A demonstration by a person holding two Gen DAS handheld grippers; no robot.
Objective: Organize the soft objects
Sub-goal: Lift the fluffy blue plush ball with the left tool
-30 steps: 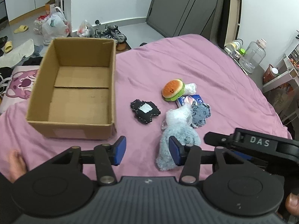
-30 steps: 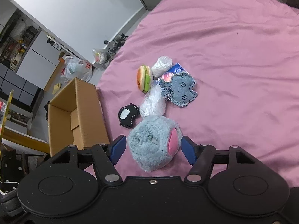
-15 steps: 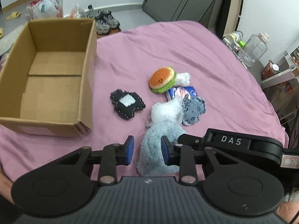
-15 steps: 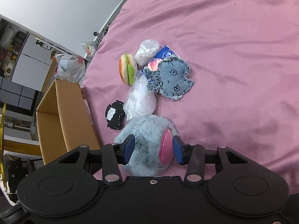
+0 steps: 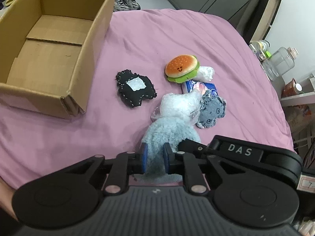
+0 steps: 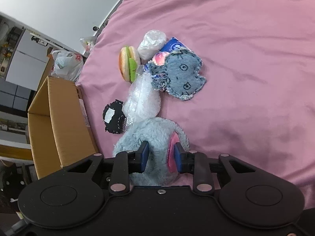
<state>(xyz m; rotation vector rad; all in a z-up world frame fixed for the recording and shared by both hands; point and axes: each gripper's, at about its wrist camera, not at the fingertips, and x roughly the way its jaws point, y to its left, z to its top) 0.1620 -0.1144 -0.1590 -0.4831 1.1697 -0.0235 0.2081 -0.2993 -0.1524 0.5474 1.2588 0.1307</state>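
A fluffy grey-blue plush (image 5: 167, 131) (image 6: 155, 133) with a pink patch lies on the pink bed. My left gripper (image 5: 154, 158) is shut on its near end. My right gripper (image 6: 160, 158) is shut on it too, from the other side, and its black body (image 5: 244, 151) shows in the left wrist view. Beyond the plush lie a clear plastic bag of white stuff (image 5: 178, 106) (image 6: 143, 102), a black stitched pad (image 5: 134, 88) (image 6: 113, 118), a burger plush (image 5: 181, 67) (image 6: 128, 64) and a denim patch toy (image 5: 211, 112) (image 6: 181, 76).
An open, empty cardboard box (image 5: 49, 45) (image 6: 57, 118) stands on the bed to the left. A blue packet (image 5: 198, 85) (image 6: 173, 46) and a small plastic-wrapped roll (image 5: 205, 72) (image 6: 151, 43) lie by the burger. Bottles and shelves stand off the bed's right edge (image 5: 275, 63).
Both grippers moved in on the grey-blue plush and closed from open to shut on it. The left view shifted right, toward the toys.
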